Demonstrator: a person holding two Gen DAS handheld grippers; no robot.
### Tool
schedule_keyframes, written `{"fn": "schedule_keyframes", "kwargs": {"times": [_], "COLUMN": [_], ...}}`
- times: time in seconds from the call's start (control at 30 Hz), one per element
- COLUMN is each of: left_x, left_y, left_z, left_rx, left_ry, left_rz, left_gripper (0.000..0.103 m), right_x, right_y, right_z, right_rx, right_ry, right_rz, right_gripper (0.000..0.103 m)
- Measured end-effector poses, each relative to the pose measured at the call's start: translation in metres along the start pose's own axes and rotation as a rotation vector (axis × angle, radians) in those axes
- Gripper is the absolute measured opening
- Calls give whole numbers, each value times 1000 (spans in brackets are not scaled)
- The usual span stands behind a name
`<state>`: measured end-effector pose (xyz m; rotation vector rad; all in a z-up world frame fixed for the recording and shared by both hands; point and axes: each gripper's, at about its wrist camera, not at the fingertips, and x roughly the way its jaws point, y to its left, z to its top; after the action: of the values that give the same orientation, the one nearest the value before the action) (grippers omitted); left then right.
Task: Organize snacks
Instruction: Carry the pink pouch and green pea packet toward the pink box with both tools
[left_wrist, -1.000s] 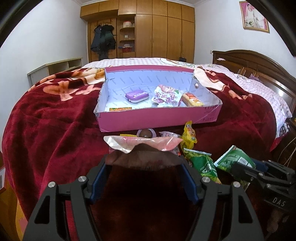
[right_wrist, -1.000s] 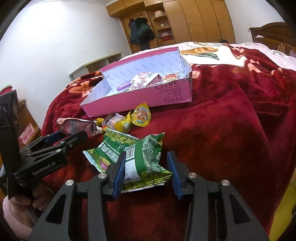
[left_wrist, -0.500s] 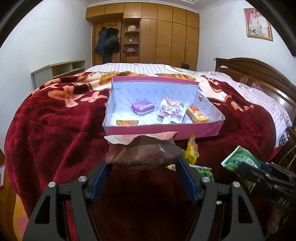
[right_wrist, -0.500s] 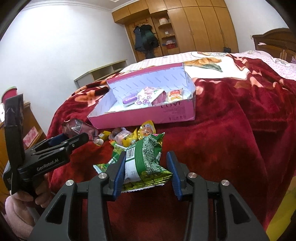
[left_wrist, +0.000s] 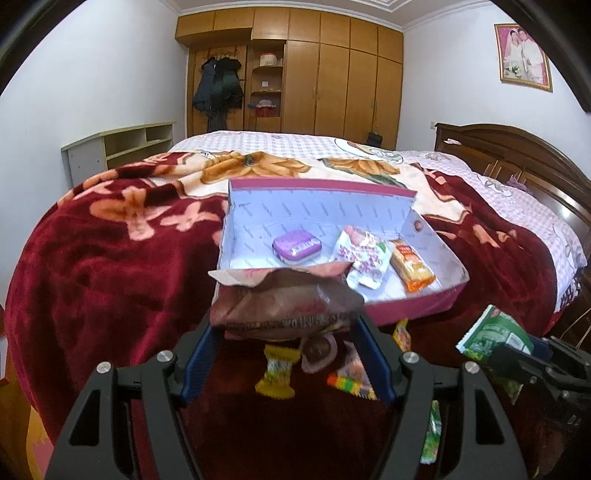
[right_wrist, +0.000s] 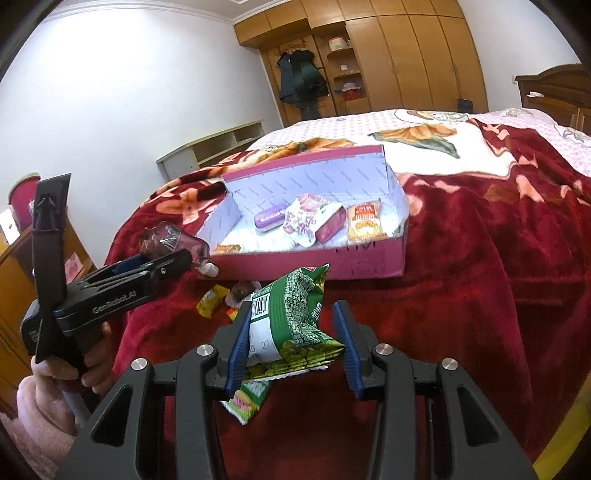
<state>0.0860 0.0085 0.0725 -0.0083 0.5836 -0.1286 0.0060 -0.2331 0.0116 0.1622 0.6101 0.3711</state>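
**Carrying two snack bags toward the pink box**

Hauling both bags above the bed (right_wrist: 480, 277), mid-transfer. Left gripper (left_wrist: 284, 332) has its jaws clenched on a brown crinkly snack bag (left_wrist: 284, 302), held up just in front of the near wall of the pink box (left_wrist: 413, 306). Right gripper (right_wrist: 291, 343) has its jaws clenched on a green pea snack bag (right_wrist: 295, 314), a second green packet (right_wrist: 245, 400) hanging under it; whether that one is gripped too, cannot tell.

Box sits at 12 o'clock in both wrist views. Already inside: purple tin (left_wrist: 296, 246), white-and-pink floral packet (left_wrist: 362, 258), orange packet (left_wrist: 412, 269), small orange bar (right_wrist: 227, 249) at the near left corner. Loose on the blanket under the grippers: yellow candy (left_wrist: 277, 373), brown-cup sweet (left_wrist: 317, 350), striped candy (left_wrist: 347, 382), more at 6 o'clock.

Judged step: placing into box, not yet over the rim. Next move calls for clearing the near wall, lowering over free floor at the left of the box, then letting go. Loose candies remain after.

Writing: "GenRobot.AI" on the left gripper body in the right view. Barcode plus digits "27" on the green bag. Box-front lettering too blurred to read.
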Motion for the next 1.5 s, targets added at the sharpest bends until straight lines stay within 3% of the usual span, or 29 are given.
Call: {"fn": "schedule_keyframes", "kwargs": {"times": [1.07, 1.33, 1.5], "left_x": [72, 91, 100], "left_y": [4, 3, 10], "left_z": [47, 36, 31], "left_rx": [-1, 14, -33], "left_ry": [-15, 34, 78], "left_rz": [68, 58, 34], "left_gripper": [73, 73, 73], "right_x": [24, 31, 43], "right_y": [-6, -10, -15], "right_z": [44, 55, 66], "right_rx": [2, 10, 21], "right_ry": [-52, -57, -44], "right_rz": [-20, -27, -36], "right_gripper": [44, 44, 44]}}
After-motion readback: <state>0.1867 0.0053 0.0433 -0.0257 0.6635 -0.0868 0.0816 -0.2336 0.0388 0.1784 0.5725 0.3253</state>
